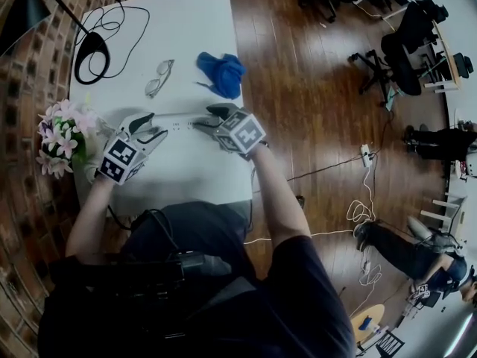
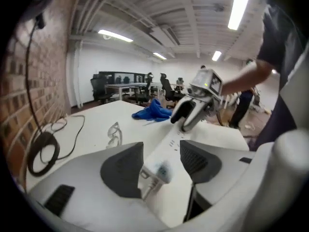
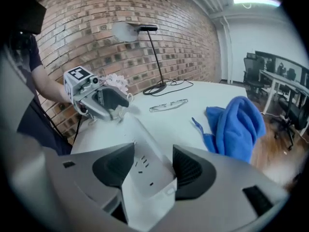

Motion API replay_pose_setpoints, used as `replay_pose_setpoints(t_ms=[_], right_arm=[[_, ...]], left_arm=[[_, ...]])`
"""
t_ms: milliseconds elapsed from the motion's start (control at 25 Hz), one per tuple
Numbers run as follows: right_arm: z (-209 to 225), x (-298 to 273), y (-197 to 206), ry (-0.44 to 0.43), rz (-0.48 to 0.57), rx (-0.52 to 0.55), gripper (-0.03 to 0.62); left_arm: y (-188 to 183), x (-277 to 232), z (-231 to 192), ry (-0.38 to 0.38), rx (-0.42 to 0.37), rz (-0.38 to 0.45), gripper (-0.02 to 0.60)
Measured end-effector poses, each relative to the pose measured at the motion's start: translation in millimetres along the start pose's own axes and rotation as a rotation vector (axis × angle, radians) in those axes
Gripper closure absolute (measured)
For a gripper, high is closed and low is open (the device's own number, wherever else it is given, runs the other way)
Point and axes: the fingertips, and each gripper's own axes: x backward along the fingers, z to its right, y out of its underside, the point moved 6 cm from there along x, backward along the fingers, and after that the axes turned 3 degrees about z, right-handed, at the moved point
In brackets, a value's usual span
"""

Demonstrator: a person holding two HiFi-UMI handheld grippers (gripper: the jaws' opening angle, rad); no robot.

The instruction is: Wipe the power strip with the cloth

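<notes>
White table is seen from above, with a brick wall along its left edge. A bunch of pink and white flowers is set at the left edge. A black cable is coiled at the far left corner. The blue cloth is left crumpled by the right edge, on the far half, well apart from both grippers. The white power strip is stretched across the middle of the table, parallel to the near edge. Its left end, with the cord, is pinched between the pads of the left gripper. Its right end is pinched between the pads of the right gripper. Glasses are laid left of the cloth, just beyond the strip.
</notes>
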Motion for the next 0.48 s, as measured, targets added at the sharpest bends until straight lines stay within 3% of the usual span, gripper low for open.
replay_pose_setpoints(t_ms=[80, 120, 240, 360, 480], right_arm=[[5.3, -0.7, 1.7, 0.02, 0.036, -0.028, 0.329], [7.1, -1.7, 2.9, 0.035, 0.05, -0.038, 0.327], [10.7, 0.2, 6.2, 0.089, 0.082, -0.051, 0.328], [9.8, 21.9, 11.3, 0.153, 0.119, -0.064, 0.327], [-10.3, 56.5, 14.9, 0.146, 0.243, -0.204, 0.328]], left_arm=[[2.5, -15.8, 18.8, 0.016, -0.152, -0.074, 0.322], [7.5, -23.9, 22.2, 0.006, -0.177, -0.1, 0.328], [13.7, -33.3, 19.8, -0.027, -0.121, -0.101, 0.344], [13.1, -34.4, 20.2, -0.039, -0.119, -0.081, 0.341], [15.0, -34.3, 21.8, -0.047, -0.114, -0.065, 0.341]])
